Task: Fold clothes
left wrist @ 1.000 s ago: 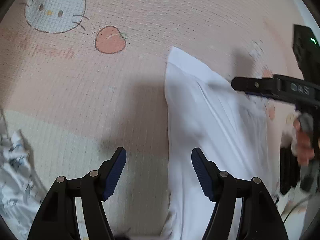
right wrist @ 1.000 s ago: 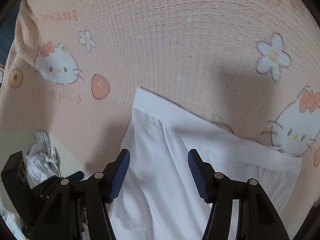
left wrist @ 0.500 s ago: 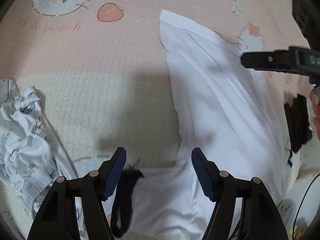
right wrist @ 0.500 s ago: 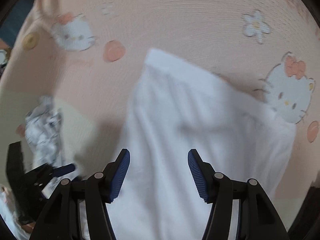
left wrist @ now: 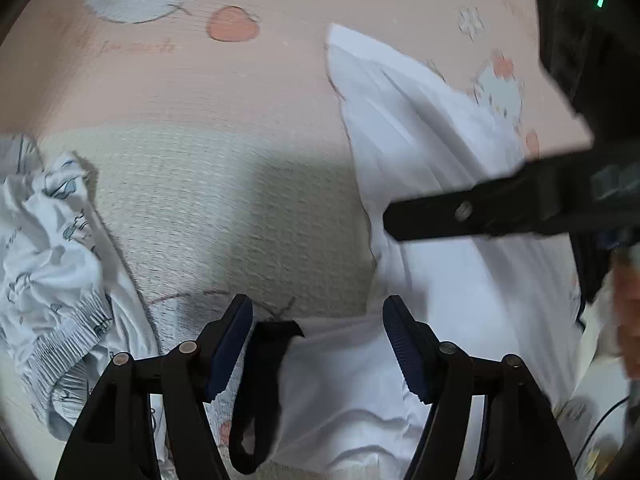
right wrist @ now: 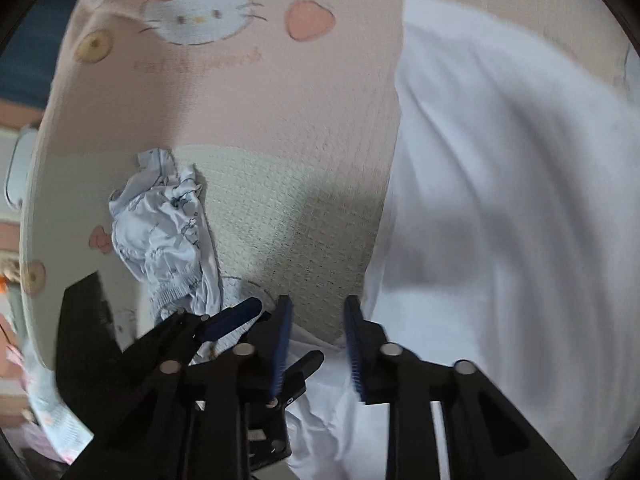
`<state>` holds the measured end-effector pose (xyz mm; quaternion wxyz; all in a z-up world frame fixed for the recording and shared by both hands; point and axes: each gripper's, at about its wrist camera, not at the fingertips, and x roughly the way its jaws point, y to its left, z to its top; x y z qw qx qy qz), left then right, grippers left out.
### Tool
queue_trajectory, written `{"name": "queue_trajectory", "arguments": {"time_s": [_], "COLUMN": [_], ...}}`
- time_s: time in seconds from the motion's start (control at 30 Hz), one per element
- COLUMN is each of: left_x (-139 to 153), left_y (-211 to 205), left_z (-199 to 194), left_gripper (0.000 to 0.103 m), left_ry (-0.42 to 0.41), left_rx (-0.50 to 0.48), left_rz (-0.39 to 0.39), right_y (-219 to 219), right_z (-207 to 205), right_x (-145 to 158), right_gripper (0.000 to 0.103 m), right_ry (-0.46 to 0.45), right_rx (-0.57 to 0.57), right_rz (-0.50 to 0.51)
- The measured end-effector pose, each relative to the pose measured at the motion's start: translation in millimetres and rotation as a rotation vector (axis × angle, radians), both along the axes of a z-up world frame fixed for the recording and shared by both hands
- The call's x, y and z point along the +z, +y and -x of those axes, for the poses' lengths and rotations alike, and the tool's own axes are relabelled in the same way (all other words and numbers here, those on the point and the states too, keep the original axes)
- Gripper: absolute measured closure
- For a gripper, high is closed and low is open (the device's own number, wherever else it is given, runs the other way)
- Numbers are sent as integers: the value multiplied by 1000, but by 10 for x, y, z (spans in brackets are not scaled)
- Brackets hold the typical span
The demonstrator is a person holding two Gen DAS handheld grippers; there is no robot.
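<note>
Both the left tool [left wrist: 318, 346] and the right tool [right wrist: 316, 346] stand open and empty above the white garment [left wrist: 452, 264] spread on the blanket [left wrist: 224, 188], thin, soft cloth best pinched at a hem corner.

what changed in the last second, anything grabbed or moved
Both hand-held grippers pulled back toward the near edge of the white garment. The right hand-held gripper narrowed its jaws; the left hand-held gripper stayed open. Nothing was grabbed. The white garment and patterned garment lie as before.
</note>
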<state>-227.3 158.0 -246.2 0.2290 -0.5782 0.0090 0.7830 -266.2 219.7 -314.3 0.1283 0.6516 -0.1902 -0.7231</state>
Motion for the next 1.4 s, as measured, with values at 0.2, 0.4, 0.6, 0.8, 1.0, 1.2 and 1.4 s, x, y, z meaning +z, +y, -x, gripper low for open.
{"name": "queue_trajectory", "arguments": {"time_s": [0.2, 0.4, 0.6, 0.8, 1.0, 1.2, 1.4], "left_x": [-36, -33, -40, -106, -128, -149, -140], "left_y": [-69, -112, 107, 176, 159, 143, 126], "left_z": [47, 32, -24, -60, -111, -163, -186], "left_gripper": [37, 37, 37, 65, 76, 77, 98], "left_ry": [-17, -34, -7, -11, -19, -28, -30], "left_rx": [39, 53, -29, -32, -5, 23, 75], "left_rz": [-63, -118, -92, -79, -87, -95, -49], "right_y": [-34, 97, 155, 66, -30, -156, -93], "right_z": [102, 127, 121, 154, 186, 181, 154], "right_x": [-175, -326, -423, -477, -530, -522, -515], "right_gripper": [90, 90, 90, 90, 90, 97, 101], "right_ry": [-34, -86, -125, -151, -176, -146, -101], "right_rx": [17, 1, -25, -7, 9, 35, -2], "right_rz": [-45, -108, -76, -116, -165, -255, -109]}}
